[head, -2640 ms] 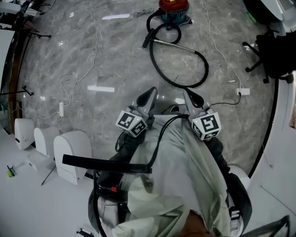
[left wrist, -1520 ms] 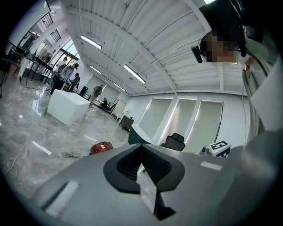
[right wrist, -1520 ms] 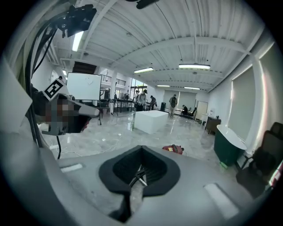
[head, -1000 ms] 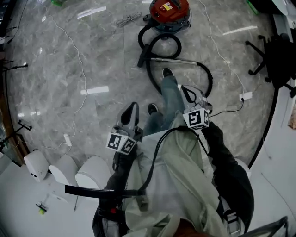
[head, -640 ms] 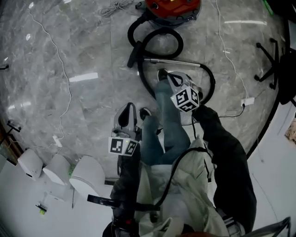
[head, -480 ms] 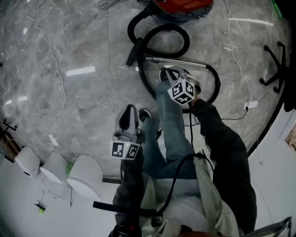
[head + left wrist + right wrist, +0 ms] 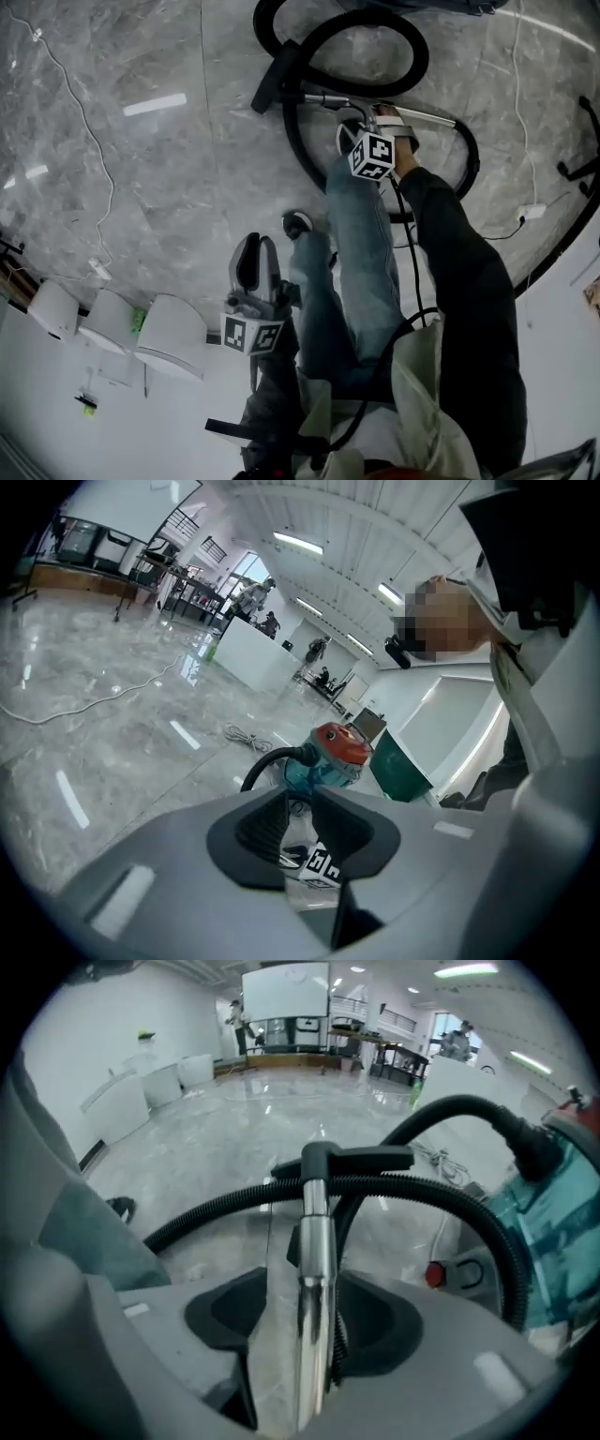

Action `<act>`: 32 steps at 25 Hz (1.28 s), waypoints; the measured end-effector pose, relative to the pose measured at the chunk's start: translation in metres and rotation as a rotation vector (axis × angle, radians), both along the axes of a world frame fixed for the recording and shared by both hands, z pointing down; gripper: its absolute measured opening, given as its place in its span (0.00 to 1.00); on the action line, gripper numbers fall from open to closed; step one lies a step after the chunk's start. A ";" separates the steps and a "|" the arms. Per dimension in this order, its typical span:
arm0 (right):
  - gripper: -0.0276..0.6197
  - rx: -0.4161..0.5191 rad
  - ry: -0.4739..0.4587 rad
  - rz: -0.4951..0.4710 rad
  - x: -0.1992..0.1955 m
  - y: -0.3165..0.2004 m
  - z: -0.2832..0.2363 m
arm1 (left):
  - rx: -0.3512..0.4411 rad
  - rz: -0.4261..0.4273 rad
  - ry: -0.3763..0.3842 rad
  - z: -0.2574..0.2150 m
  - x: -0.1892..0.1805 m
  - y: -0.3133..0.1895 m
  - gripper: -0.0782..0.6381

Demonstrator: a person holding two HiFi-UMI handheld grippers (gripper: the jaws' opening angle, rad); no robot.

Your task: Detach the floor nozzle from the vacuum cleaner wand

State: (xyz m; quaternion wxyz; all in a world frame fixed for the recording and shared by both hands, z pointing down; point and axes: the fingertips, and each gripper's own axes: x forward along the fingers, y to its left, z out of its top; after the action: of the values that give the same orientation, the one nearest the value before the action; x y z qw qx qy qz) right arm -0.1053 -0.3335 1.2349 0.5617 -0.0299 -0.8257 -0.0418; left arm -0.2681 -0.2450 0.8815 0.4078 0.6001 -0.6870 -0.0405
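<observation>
**Item 1: right gripper** [image 7: 373, 120] [image 7: 302, 1324]. You are holding it low over the marble floor [image 7: 141, 187] at the end of your outstretched dark sleeve [image 7: 459, 272]. Its jaws are standing spread. The chrome wand [image 7: 427, 115] [image 7: 316, 1241] is running lengthwise through the gap between them. In the right gripper view the wand is lying close against the pad on the picture's right, and a strip of floor is showing between it and the other pad, so nothing is pinching it.

**Item 2: floor nozzle** [image 7: 272, 80] [image 7: 361, 1158]. The black bar is sitting attached on the wand's far end. It is resting on the floor well ahead of the right gripper's jaws.

**Item 3: hose** [image 7: 411, 1189]. It is lying in black loops on the floor, crossing the wand just short of the nozzle and curving off toward the canister.

**Item 4: canister** [image 7: 333, 752] [image 7: 562, 1185]. The red-topped, teal-bodied unit is standing beyond the hose loops.

**Item 5: left gripper** [image 7: 255, 246] [image 7: 300, 827]. You are carrying it beside your bent leg, well apart from the wand. Its jaws are standing slightly parted with nothing between them. The right gripper's marker cube [image 7: 323, 864] is showing through the gap.

**Item 6: jeans leg** [image 7: 361, 244]. It is reaching forward between the two grippers.
</observation>
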 end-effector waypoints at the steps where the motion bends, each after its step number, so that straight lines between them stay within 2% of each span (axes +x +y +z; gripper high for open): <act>1: 0.40 0.008 0.027 -0.028 0.002 -0.001 0.016 | 0.008 -0.006 0.000 0.005 -0.001 -0.001 0.22; 5: 0.40 0.047 0.133 -0.098 0.007 -0.007 0.075 | 0.040 -0.010 -0.010 0.023 -0.007 -0.013 0.22; 7: 0.37 0.180 0.221 -0.162 0.007 -0.016 0.093 | 0.058 -0.012 -0.005 0.032 -0.010 -0.017 0.22; 9: 0.33 0.297 0.272 -0.151 0.005 -0.027 0.099 | 0.065 -0.018 0.004 0.040 -0.011 -0.019 0.22; 10: 0.30 0.307 0.267 -0.101 0.004 -0.030 0.099 | 0.065 -0.019 0.010 0.043 -0.010 -0.018 0.22; 12: 0.28 0.263 0.228 -0.007 0.004 -0.031 0.099 | 0.066 -0.016 0.022 0.045 -0.007 -0.016 0.22; 14: 0.25 0.223 0.203 0.008 0.002 -0.032 0.090 | 0.071 -0.006 0.037 0.043 -0.004 -0.013 0.22; 15: 0.20 0.203 0.192 0.006 0.001 -0.031 0.081 | 0.073 0.000 0.047 0.041 -0.002 -0.011 0.22; 19: 0.20 0.135 0.142 -0.021 0.004 -0.015 0.001 | 0.077 0.040 0.117 0.014 0.011 0.000 0.22; 21: 0.19 0.143 0.119 -0.037 0.011 -0.004 -0.061 | 0.085 0.074 0.192 -0.008 0.024 0.008 0.30; 23: 0.19 0.186 0.076 -0.032 0.015 0.006 -0.134 | 0.106 0.132 0.264 -0.033 0.040 0.014 0.41; 25: 0.19 0.250 0.041 -0.012 0.014 0.018 -0.209 | 0.141 0.220 0.321 -0.064 0.060 0.020 0.47; 27: 0.19 0.302 0.052 0.001 0.011 0.034 -0.276 | 0.182 0.293 0.363 -0.097 0.080 0.026 0.53; 29: 0.19 0.327 0.066 0.004 0.008 0.058 -0.328 | 0.231 0.320 0.361 -0.135 0.092 0.030 0.57; 32: 0.19 0.339 0.043 0.028 0.009 0.095 -0.396 | 0.306 0.293 0.267 -0.194 0.088 0.034 0.58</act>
State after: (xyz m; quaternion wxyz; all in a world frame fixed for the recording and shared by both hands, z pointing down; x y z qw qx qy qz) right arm -0.0965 -0.2380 0.8393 0.5769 0.0759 -0.7949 -0.1721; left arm -0.1799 -0.2114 0.6876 0.4010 0.7372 -0.5187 -0.1635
